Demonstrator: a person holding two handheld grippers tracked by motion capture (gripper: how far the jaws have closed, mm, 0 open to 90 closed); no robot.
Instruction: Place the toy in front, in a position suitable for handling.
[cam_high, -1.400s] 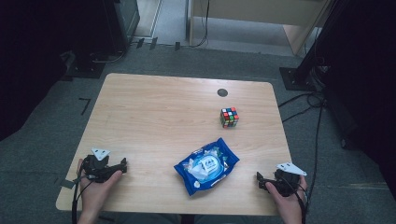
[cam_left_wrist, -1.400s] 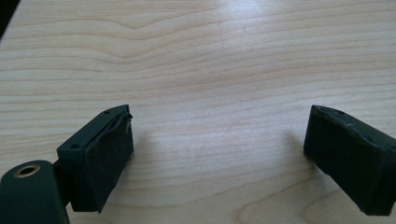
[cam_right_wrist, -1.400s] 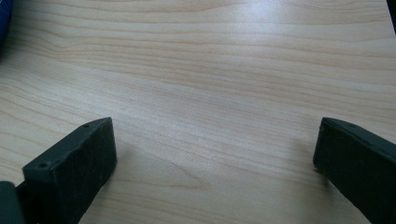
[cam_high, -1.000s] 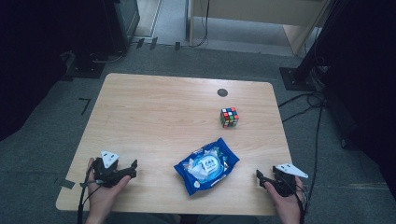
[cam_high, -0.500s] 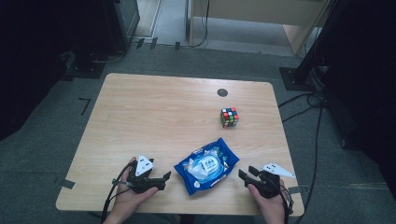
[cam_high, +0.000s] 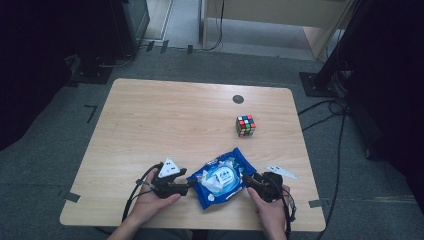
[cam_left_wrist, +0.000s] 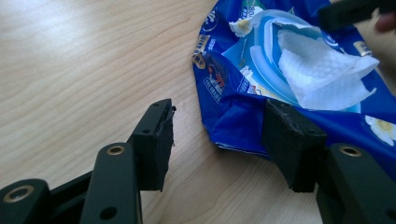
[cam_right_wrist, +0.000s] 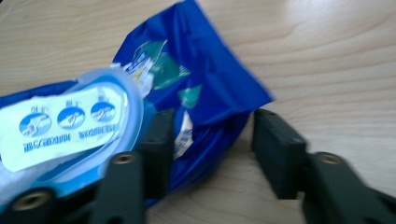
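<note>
Left tool (cam_high: 187, 186) sits at the 9 o'clock end of the blue wipes pack (cam_high: 222, 177), jaws just been closing, the pack's corner between them but the pads not pressing yet. The pack lies near the tabletop's (cam_high: 165, 120) 6 o'clock edge, a white wipe (cam_left_wrist: 322, 70) sticking out. Right tool (cam_high: 248, 181) at 3 o'clock, also closing, straddles the other corner. A puzzle cube (cam_high: 245, 125) sits at 1 o'clock.

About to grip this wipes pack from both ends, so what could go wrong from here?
1. The left gripper has one pad over the wipes pack and one on bare table; its jaws, just closing, may pinch only thin film and slip.
2. A loose wipe sticks out of the open flap; squeezing or pulling could drag it out.
3. The right gripper straddles a soft corner, which may crumple.
</note>
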